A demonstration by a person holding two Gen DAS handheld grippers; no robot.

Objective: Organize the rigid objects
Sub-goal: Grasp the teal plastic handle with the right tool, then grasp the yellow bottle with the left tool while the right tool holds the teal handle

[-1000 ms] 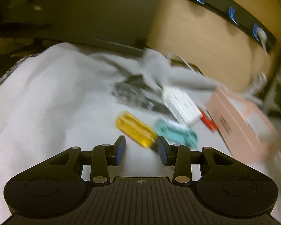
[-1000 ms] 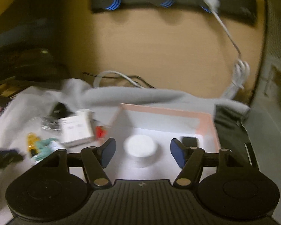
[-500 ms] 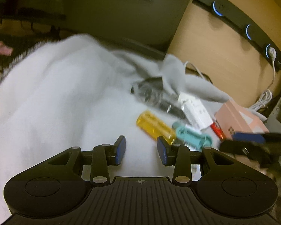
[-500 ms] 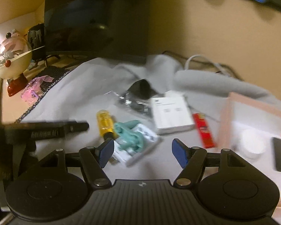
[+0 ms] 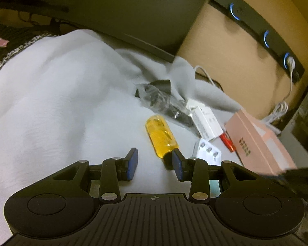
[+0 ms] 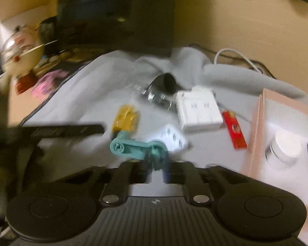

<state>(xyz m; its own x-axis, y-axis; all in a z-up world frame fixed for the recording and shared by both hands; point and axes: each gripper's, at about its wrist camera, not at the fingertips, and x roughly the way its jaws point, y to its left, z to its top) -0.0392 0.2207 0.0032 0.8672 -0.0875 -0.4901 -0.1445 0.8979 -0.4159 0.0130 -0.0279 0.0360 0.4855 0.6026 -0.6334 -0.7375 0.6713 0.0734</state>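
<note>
Left wrist view: low over grey blanket [image 5: 51,102], facing forward and down, pink box [image 5: 258,141] at right edge. Right wrist view: blurred, close, same tilt, box [image 6: 256,123] at right. Shared: yellow screwdriver [image 5: 161,137] [image 6: 126,116], white adapter [image 5: 207,123] [image 6: 197,110].

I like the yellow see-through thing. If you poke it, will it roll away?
Probably a little. The yellow handle looks round and smooth, so it could roll sideways. It looks stiff, not floppy. The soft grey blanket under it would likely slow it.
</note>
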